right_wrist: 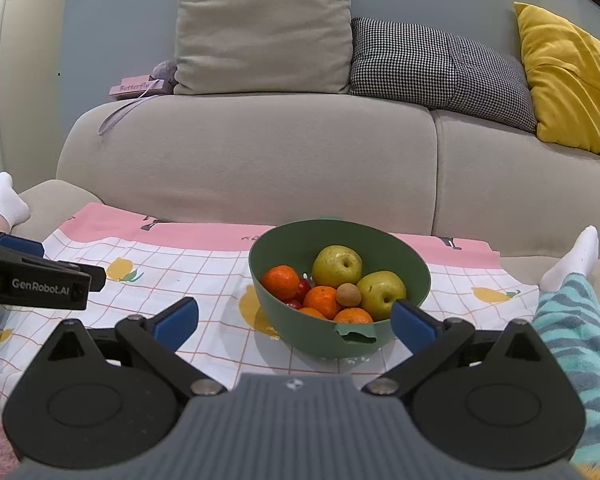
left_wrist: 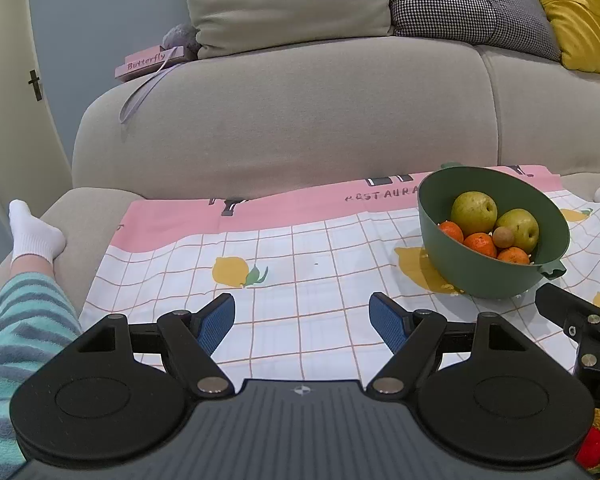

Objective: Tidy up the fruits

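Observation:
A green bowl (right_wrist: 364,338) (left_wrist: 452,216) sits on a checked cloth with lemon prints (left_wrist: 284,248) (right_wrist: 204,272). Inside lie two yellow-green pears (right_wrist: 337,266) (left_wrist: 474,213), several oranges (right_wrist: 281,282) (left_wrist: 480,245), a small brown round fruit (right_wrist: 348,294) (left_wrist: 503,237) and small red fruits (right_wrist: 303,288). My right gripper (right_wrist: 296,318) is open, just in front of the bowl's near rim, its blue pads either side. My left gripper (left_wrist: 302,318) is open over bare cloth, left of the bowl, holding nothing.
A beige sofa back (right_wrist: 260,160) rises behind the cloth, with beige, houndstooth and yellow cushions (right_wrist: 564,76) and a pink book (right_wrist: 136,86). A person's legs in striped trousers and white socks (left_wrist: 32,232) (right_wrist: 572,260) flank the cloth on both sides.

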Demonstrator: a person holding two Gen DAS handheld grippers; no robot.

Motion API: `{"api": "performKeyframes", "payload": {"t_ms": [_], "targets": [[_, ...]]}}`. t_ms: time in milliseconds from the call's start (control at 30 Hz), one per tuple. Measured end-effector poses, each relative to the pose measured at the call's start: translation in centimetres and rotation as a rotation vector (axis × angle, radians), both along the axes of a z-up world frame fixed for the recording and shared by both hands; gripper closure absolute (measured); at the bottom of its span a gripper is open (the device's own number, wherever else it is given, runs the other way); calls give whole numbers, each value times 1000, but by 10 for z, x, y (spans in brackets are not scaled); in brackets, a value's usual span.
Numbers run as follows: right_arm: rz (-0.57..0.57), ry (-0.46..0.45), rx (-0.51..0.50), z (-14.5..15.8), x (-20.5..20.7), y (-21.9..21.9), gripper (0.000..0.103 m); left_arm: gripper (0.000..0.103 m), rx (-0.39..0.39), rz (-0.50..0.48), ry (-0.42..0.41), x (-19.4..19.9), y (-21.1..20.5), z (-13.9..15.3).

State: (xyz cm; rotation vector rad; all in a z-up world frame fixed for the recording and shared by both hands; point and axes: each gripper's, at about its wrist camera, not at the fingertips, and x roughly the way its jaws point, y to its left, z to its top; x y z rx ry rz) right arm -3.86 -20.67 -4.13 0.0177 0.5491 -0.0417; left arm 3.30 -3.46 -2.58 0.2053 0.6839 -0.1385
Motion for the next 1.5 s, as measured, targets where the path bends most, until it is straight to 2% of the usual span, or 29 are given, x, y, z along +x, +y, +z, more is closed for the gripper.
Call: {"api": "performKeyframes", "payload": {"t_ms": [1500], "targets": [[-7, 26, 16, -4, 0, -4, 4, 13, -18, 7, -1, -2, -2, 5]]}}
